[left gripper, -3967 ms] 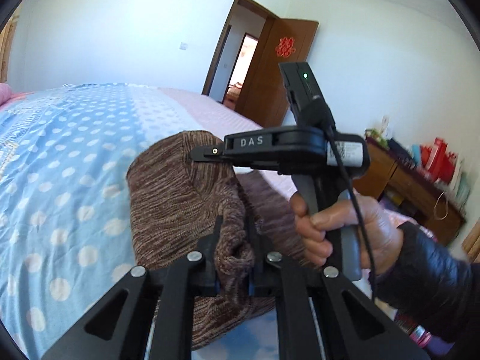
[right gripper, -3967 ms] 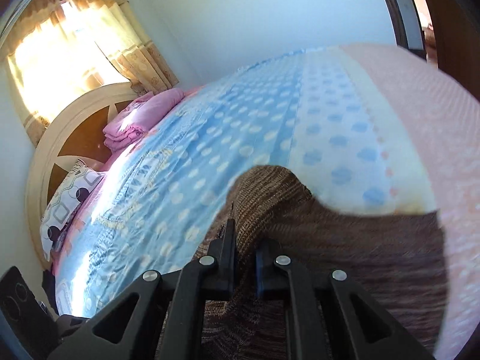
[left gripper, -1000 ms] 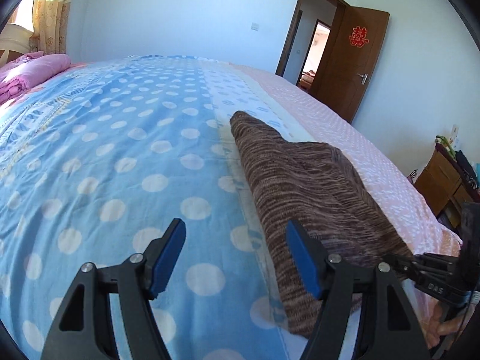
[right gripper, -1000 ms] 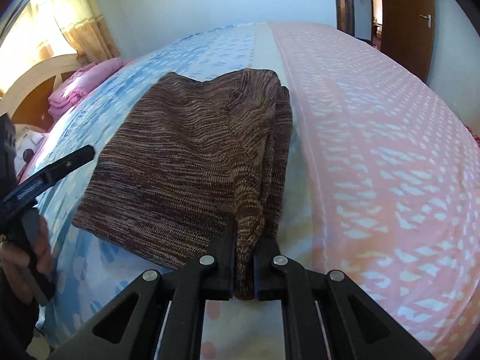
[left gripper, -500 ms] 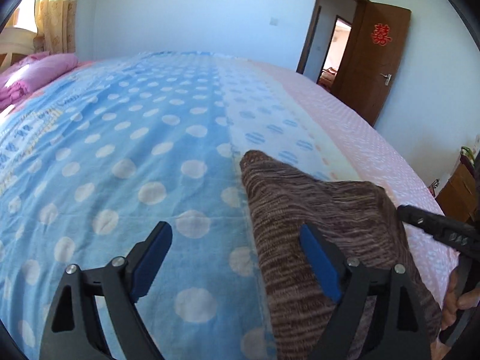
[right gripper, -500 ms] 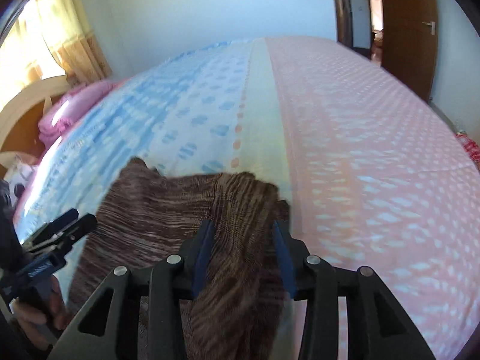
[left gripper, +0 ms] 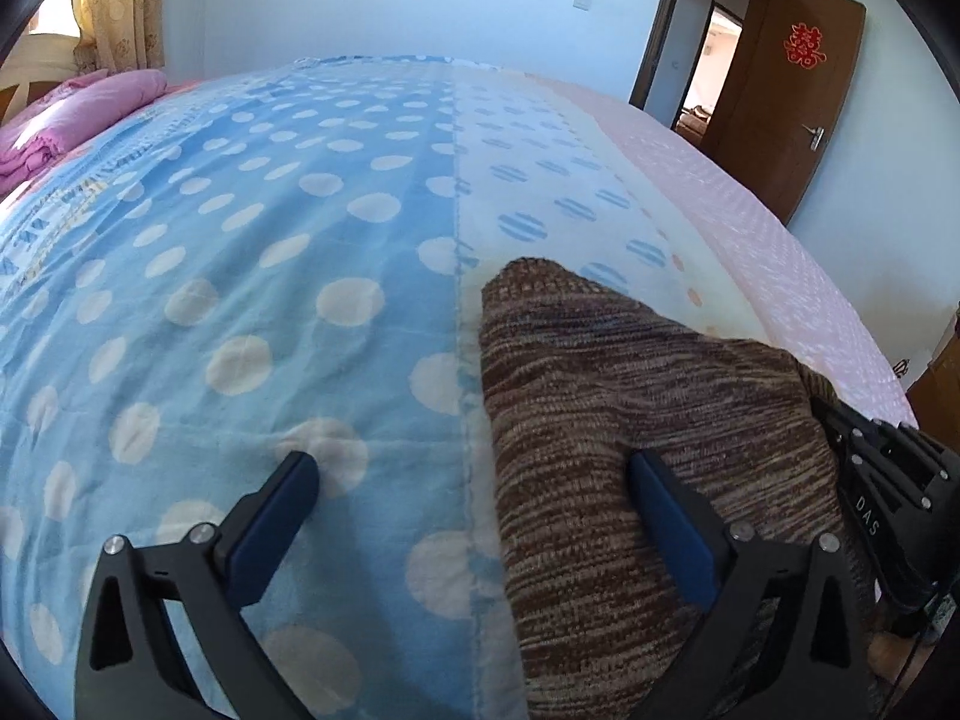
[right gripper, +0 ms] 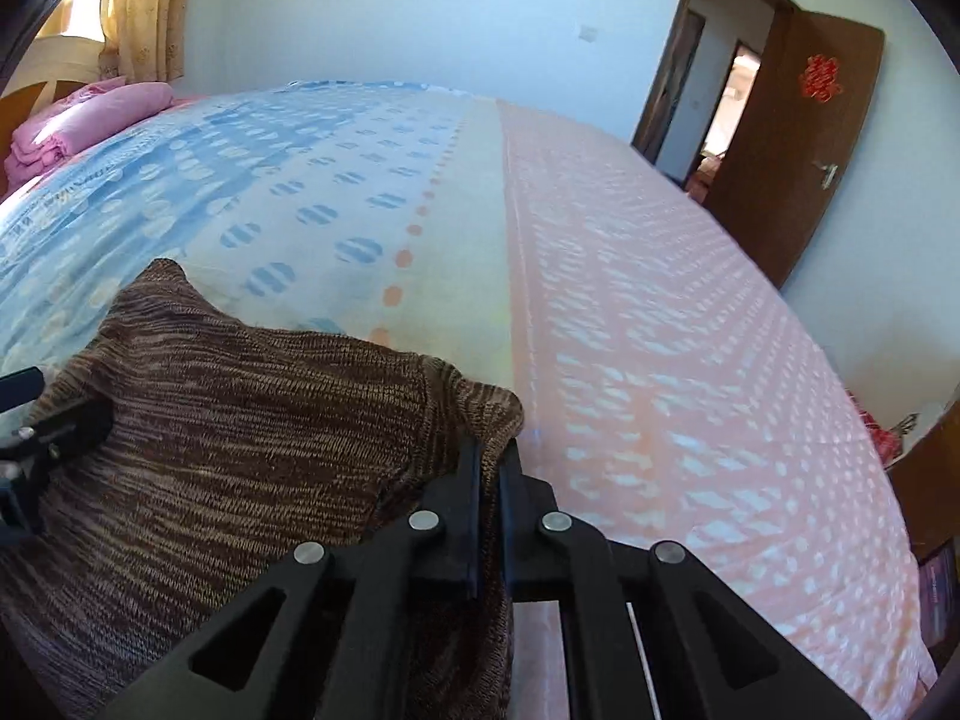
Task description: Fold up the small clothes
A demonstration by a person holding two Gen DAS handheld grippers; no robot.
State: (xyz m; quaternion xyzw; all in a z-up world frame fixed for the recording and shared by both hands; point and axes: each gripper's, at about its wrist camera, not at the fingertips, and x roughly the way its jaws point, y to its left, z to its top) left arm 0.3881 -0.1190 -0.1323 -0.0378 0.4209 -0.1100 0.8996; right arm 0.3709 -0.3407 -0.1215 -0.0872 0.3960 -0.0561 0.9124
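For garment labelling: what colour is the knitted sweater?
Brown and tan marl knit sweater; right wrist view.

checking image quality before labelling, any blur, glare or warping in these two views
Left wrist view: sharp, evenly daylit, strong fisheye bulge in the bed, dark corner vignette. Right wrist view: same bulge, pink sheet smeared with motion blur, curtain blown out by sun, brown sweater still crisp.

A brown-and-tan marled knit garment [left gripper: 630, 408] is lying on a bed cover [left gripper: 252, 252] showing blue with cream dots, pale cream with striped blue dots, and pink with white flecks.
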